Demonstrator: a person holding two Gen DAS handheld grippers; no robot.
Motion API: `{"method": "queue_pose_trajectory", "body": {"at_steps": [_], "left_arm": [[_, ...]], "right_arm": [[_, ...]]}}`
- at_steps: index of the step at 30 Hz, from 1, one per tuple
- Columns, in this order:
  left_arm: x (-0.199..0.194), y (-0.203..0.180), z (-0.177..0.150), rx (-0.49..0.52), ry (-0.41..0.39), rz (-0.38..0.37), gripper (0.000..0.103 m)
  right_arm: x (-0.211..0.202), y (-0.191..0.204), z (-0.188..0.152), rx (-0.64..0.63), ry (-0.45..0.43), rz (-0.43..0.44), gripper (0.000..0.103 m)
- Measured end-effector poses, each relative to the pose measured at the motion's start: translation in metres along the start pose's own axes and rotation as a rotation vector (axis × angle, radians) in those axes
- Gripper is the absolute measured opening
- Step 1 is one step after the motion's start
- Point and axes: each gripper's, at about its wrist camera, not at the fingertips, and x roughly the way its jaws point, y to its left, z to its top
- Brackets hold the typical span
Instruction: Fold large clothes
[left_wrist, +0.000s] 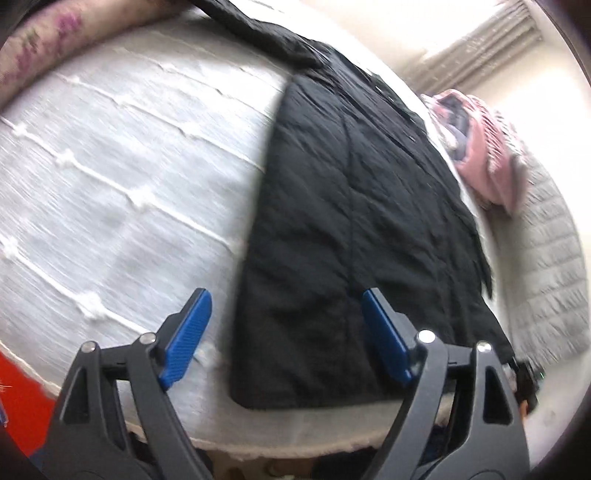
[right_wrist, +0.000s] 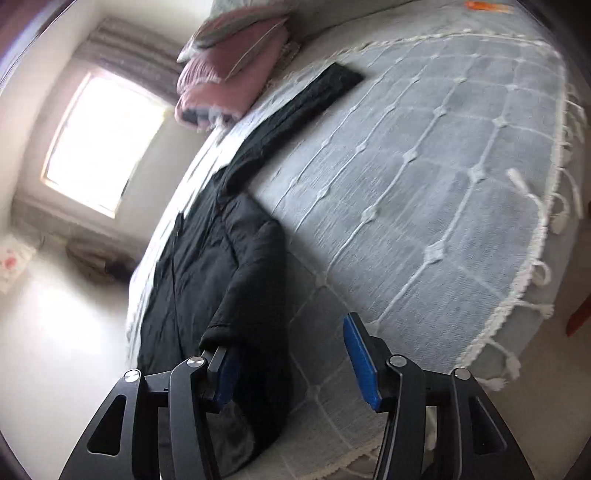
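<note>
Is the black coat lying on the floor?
No, the black coat is spread flat on the bed's pale blue cover, near its edge.

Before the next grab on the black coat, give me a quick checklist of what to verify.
1. Left gripper free: ok, jaws apart over the coat's hem corner, nothing pinched.
2. Right gripper free: ok, jaws apart; the sleeve cuff lies against the left-hand finger but is not clamped.
3. Coat flat on the bedspread: mostly ok, body spread out, with a sleeve folded over it in the right wrist view.
4. Far sleeve tucked in: not ok, it stretches out across the bedspread.
5. Pink bedding clear of the coat: ok, apart from it.
6. Zip or buttons closed: cannot tell, too blurred.
</note>
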Motion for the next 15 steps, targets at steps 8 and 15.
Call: {"method": "queue_pose_trajectory", "body": {"at_steps": [8,15], "left_arm": [[0.010,-0.012,-0.007,0.029,0.003,0.010,0.083],[0.013,-0.016,-0.006,0.038,-0.024,0.056,0.048]], "right_arm": [[-0.016,-0.016,-0.006,0.092,-0.052,0.170,0.057],[-0.018,-0.023,-0.006,0.160,-0.079,0.231,0.058]]}}
